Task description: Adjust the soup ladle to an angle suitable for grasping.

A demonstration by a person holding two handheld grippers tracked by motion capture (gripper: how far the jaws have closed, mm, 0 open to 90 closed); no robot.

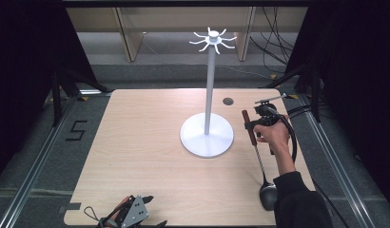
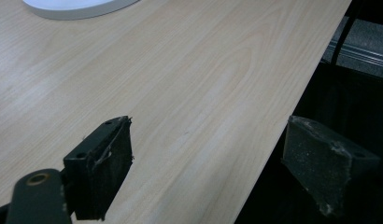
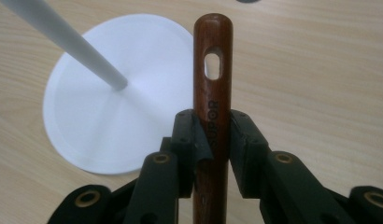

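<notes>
Right gripper [image 3: 212,135] clamped on the brown wooden handle [image 3: 212,93] of a ladle, both black pads pressed against its sides just below the oval hanging hole [image 3: 212,65]; handle's rounded end projecting past the jaws. In the high view, same gripper [image 1: 254,124] held by the right hand [image 1: 275,135] near the table's right edge, just right of the white round base [image 1: 207,135]. Handle [image 1: 248,127] gripped at the far end; thin metal shaft [image 1: 260,161] running back toward the person, dark bowl [image 1: 268,195] at the near table edge beside the black sleeve [image 1: 297,202]; cannot tell whether the bowl touches the table. White stand upright at table centre: slim pole [image 1: 210,85] rising from the base, ring of curved hooks [image 1: 213,39] at the top. Small dark round insert [image 1: 228,101] in the light wood table [image 1: 136,156] behind the base. Left gripper [image 2: 203,168] spread wide with nothing between the jaws, one pad over the tabletop, the other past its edge; seen from above at the near left corner [image 1: 136,213], well apart from the ladle.
</notes>
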